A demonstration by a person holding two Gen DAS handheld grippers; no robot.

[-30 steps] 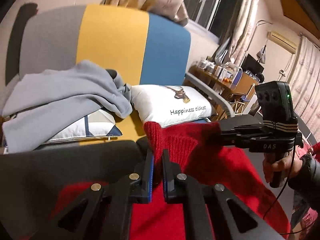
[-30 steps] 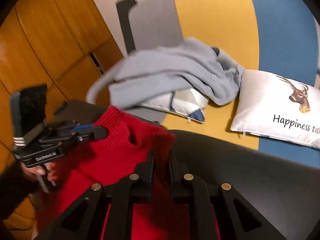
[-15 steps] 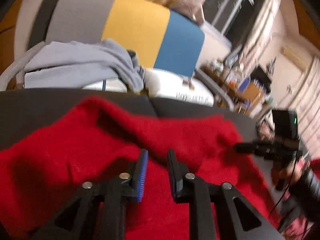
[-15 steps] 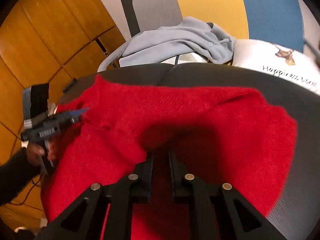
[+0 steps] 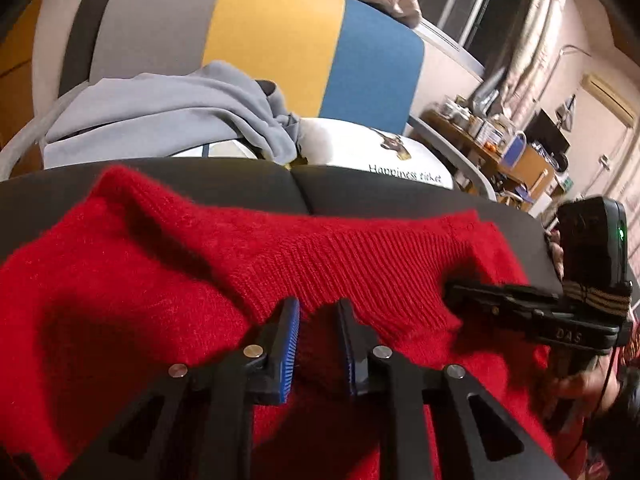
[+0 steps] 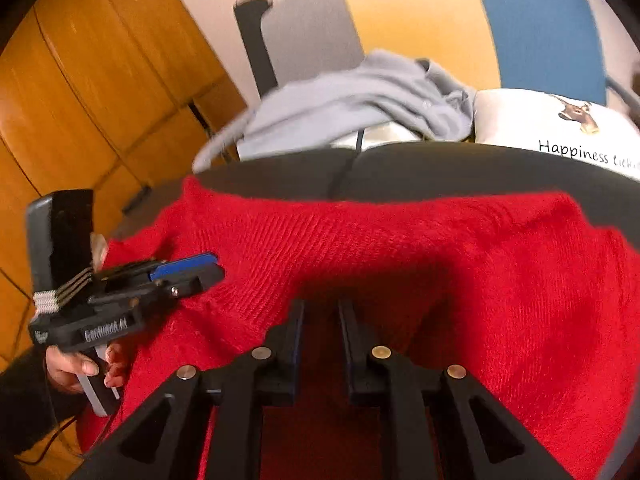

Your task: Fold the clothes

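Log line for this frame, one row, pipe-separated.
step: fold red sweater | left claw: open, at hem | right claw: shut on red sweater | garment: spread on dark cushion

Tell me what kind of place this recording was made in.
Most likely a lived-in room at home: a sofa with grey, yellow and blue panels, a "Happiness" deer pillow on it, curtains at a dark window, and a cluttered shelf.

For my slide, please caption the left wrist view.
Red sweater spread on dark surface; left gripper open above its ribbed edge.
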